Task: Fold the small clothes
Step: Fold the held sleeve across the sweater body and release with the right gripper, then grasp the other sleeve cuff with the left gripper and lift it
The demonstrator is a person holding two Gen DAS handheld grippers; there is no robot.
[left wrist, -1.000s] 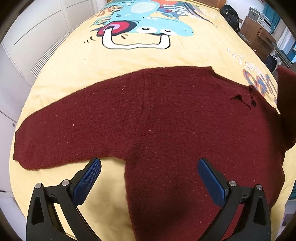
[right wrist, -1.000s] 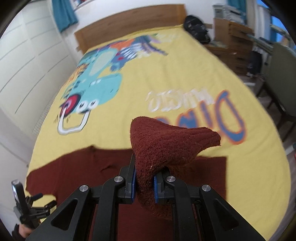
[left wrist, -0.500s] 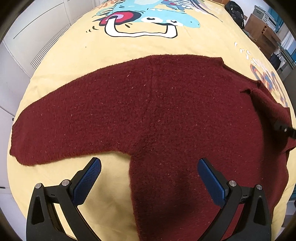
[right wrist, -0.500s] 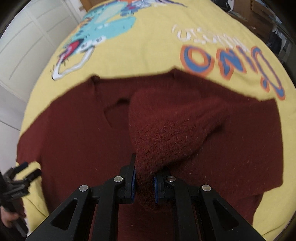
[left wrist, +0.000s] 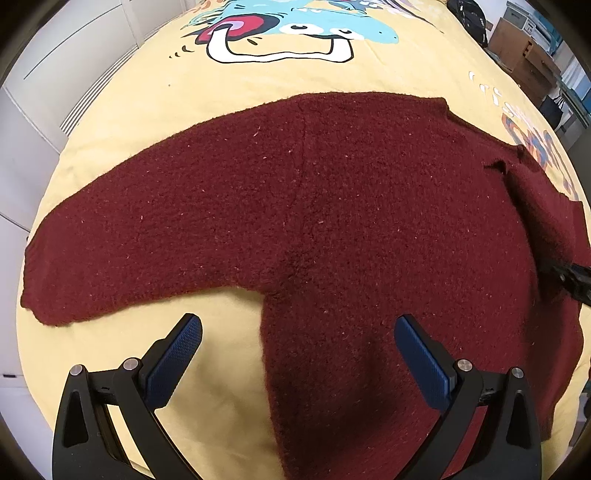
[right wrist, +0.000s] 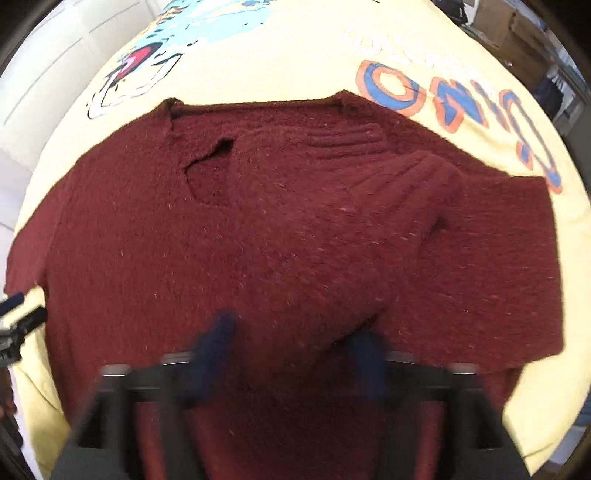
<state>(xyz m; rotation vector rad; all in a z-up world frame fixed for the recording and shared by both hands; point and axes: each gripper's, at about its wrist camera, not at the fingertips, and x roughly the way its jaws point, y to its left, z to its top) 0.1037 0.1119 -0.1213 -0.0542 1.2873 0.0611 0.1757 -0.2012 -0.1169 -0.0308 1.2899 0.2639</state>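
A dark red knitted sweater (left wrist: 332, 206) lies flat on a yellow bedspread (left wrist: 229, 376). One sleeve (left wrist: 122, 254) stretches out to the left in the left wrist view. The other sleeve (right wrist: 325, 236) lies folded across the sweater's body (right wrist: 140, 258). My left gripper (left wrist: 297, 325) hovers open above the armpit of the spread sleeve, nothing between its blue pads. My right gripper (right wrist: 291, 334), blurred, has its jaws opening, spread apart over the folded sleeve's end, which lies loose between them. The right gripper's tip (left wrist: 572, 277) shows at the right edge of the left wrist view.
The bedspread carries a cartoon print (left wrist: 295, 33) and orange-blue lettering (right wrist: 450, 103). White cupboard doors (left wrist: 62, 51) stand to the left of the bed, wooden furniture and boxes (left wrist: 524, 51) to the right. The left gripper (right wrist: 18, 328) shows at the left edge of the right wrist view.
My right gripper came down with the pinched sleeve, laid it across the sweater's body and opened, letting it go. The left gripper stayed open and nearly still.
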